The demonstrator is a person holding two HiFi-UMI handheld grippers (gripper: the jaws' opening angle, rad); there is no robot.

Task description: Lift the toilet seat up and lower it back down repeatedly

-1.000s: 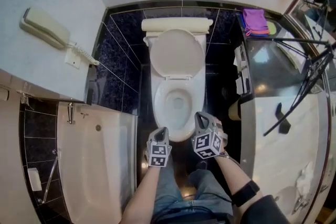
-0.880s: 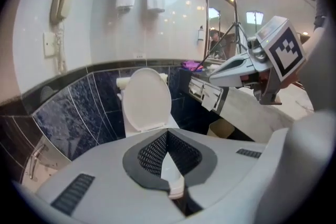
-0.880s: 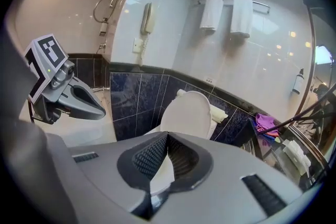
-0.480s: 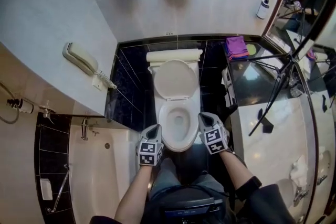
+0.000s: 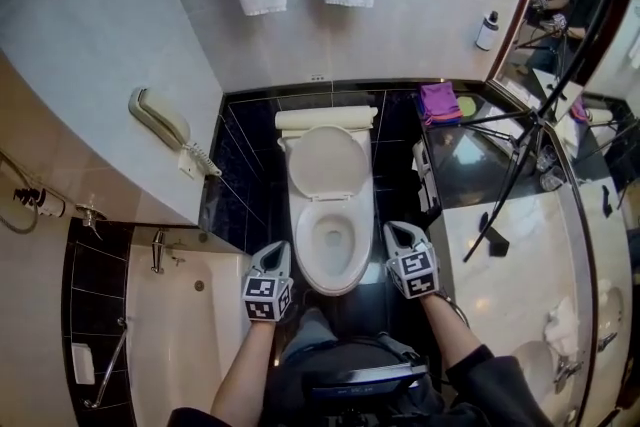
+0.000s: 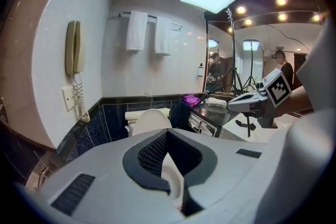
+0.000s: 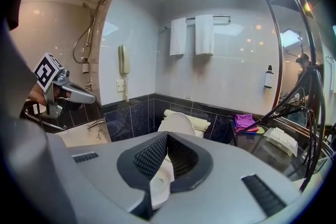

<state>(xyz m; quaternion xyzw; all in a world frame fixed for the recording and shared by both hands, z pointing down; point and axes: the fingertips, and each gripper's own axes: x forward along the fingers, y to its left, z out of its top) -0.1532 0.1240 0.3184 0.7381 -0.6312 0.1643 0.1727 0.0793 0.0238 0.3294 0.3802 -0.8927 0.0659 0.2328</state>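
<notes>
Flanking the toilet bowl (image 5: 330, 281), left gripper (image 5: 277, 252), right gripper (image 5: 393, 232), fingers closed empty, clear of rim.

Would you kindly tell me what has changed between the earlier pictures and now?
Both grippers drew back from the bowl's front rim and moved apart. In the head view, the left gripper is now left of the bowl and the right gripper is right of it. Both are shut and empty; nothing was gripped or released. The lid stayed raised.

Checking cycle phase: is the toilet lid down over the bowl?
No. In the head view the lid stands raised against the tank, leaving the bowl open.
</notes>
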